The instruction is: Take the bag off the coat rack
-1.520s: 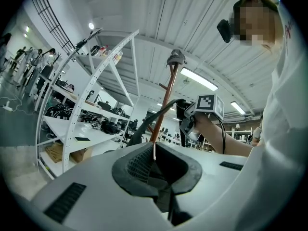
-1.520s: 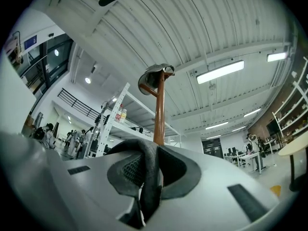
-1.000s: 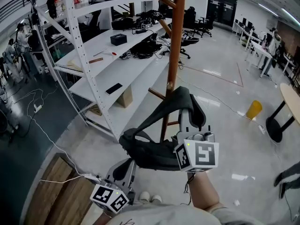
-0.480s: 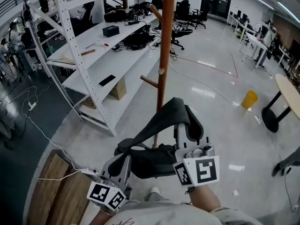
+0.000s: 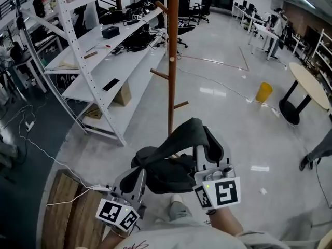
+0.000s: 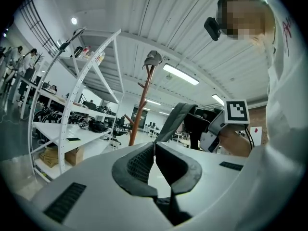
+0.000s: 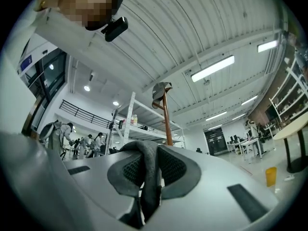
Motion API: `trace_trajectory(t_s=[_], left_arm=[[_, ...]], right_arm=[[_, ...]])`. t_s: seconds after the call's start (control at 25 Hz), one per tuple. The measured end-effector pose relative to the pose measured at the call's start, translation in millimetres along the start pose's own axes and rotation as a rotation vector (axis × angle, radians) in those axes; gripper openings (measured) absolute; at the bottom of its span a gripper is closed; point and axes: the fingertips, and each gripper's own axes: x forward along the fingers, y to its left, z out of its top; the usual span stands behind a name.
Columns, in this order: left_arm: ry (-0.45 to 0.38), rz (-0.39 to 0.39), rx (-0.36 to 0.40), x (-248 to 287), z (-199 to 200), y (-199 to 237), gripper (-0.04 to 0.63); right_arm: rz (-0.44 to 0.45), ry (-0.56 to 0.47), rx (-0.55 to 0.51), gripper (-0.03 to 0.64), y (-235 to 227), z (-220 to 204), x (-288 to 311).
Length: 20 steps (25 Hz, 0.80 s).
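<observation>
The dark grey bag (image 5: 166, 166) hangs in the air in front of me, apart from the brown coat rack (image 5: 170, 61). Its strap (image 5: 194, 127) arches up over my right gripper (image 5: 206, 157), which is shut on that strap (image 7: 149, 170). My left gripper (image 5: 136, 176) sits at the bag's left end with its jaws closed; the strap (image 6: 174, 121) rises from right behind its tips towards the right gripper (image 6: 214, 129). A grey cap (image 6: 153, 59) tops the rack's pole (image 6: 138, 117). The rack's pegs are bare in the head view.
White shelving (image 5: 98, 61) with cables and gear runs along the left. A wooden board (image 5: 65, 206) and a white cable lie at lower left. A yellow bin (image 5: 263, 92) and a round table (image 5: 307, 84) stand at the right; a person's foot (image 5: 305, 162) is near.
Both grippers have drawn back from the rack with the bag, which has come free of the pegs and sunk a little. The pole now stands farther off.
</observation>
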Motion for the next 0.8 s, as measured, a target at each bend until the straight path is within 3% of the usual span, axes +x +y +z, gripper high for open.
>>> trace_trajectory(t_s=[0.4,0.8], left_arm=[[0.005,-0.052,-0.004,-84,-10,-12,0.028],[-0.036,-0.072,0.041,-112,-4,-20,0.028]], right_arm=[[-0.118,0.07,-0.042,0.049,42,-12,-88],[-0.061,0.145,-0.045,0.049,89,-52,-139]])
